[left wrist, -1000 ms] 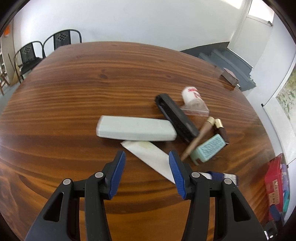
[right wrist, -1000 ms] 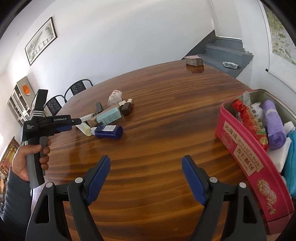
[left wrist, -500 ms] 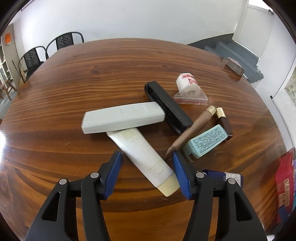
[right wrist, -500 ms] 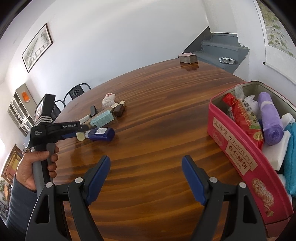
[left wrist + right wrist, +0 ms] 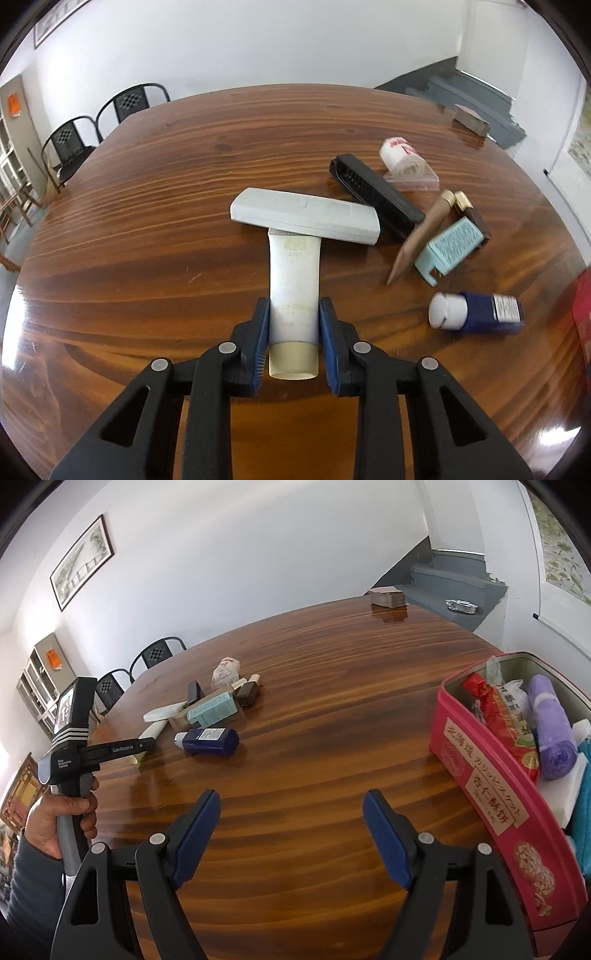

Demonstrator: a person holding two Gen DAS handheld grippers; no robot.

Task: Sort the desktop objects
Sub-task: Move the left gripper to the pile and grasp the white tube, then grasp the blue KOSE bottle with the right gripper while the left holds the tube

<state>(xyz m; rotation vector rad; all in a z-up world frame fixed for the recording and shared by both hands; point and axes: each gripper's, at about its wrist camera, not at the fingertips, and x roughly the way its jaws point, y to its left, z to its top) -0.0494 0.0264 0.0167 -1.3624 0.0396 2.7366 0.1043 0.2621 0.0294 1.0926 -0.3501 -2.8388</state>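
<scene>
— Since half a second ago the left hand-held gripper (image 5: 291, 336) has moved in and its pads now clamp the white tube (image 5: 293, 280) near its cap, low in the centre of the frame.

— Free to lift?

— Not quite, I'd say. Its far end lies under the grey remote (image 5: 306, 216), so draw it back first. The right hand-held gripper (image 5: 291, 834) hangs apart, empty, over the surface (image 5: 332, 686); the red tin (image 5: 480, 775) sits at right.

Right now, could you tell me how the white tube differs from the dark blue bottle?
The white tube sits between the left claw's closed pads; the dark blue bottle lies free, untouched. The tube's far end tucks under the grey case; nothing covers the bottle. The tube is longer and slimmer. Both lie flat.
</scene>
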